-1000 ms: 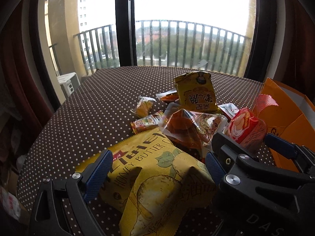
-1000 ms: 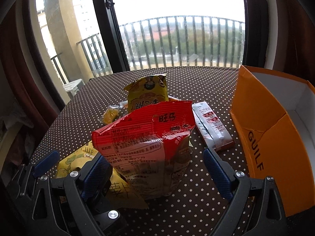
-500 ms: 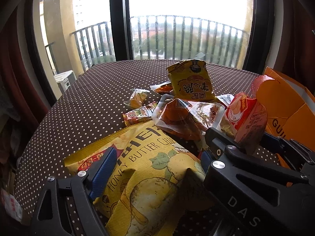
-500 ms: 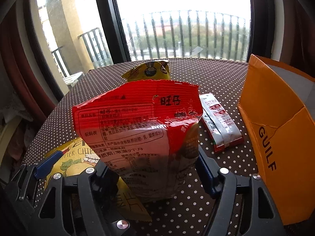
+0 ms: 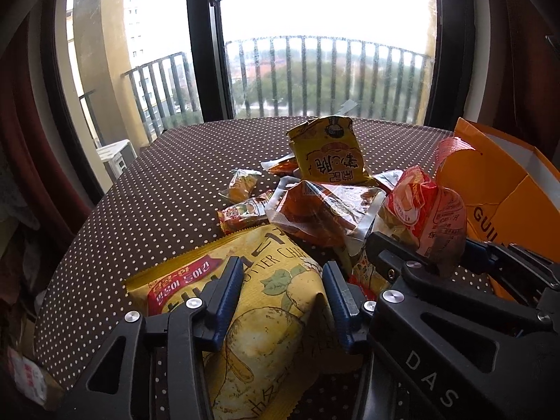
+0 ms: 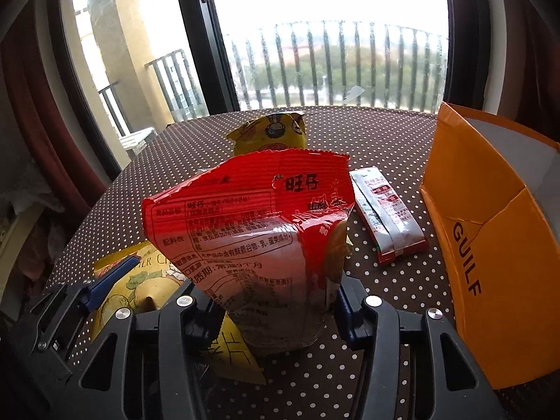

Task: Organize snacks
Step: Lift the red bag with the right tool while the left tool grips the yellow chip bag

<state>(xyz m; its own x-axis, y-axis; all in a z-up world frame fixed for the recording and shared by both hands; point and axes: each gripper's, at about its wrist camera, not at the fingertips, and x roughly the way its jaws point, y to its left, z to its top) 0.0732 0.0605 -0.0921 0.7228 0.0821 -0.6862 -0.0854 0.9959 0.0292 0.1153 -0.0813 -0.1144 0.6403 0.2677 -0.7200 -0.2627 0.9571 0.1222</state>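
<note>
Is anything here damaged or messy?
Yes. The orange box has a torn, cracked front wall near its lettering. Snack packets lie jumbled on the table, and the yellow chip bag is crumpled between the gripper fingers.

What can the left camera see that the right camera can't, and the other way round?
Only the left camera shows the little snacks in the middle: a small yellow wrapped sweet and a clear orange packet. Only the right camera shows the long red-and-grey packet lying flat by the orange box. Both show the big yellow chip bag, squeezed by the left claw, the red bag, squeezed by the right claw, and the spotty table.
</note>
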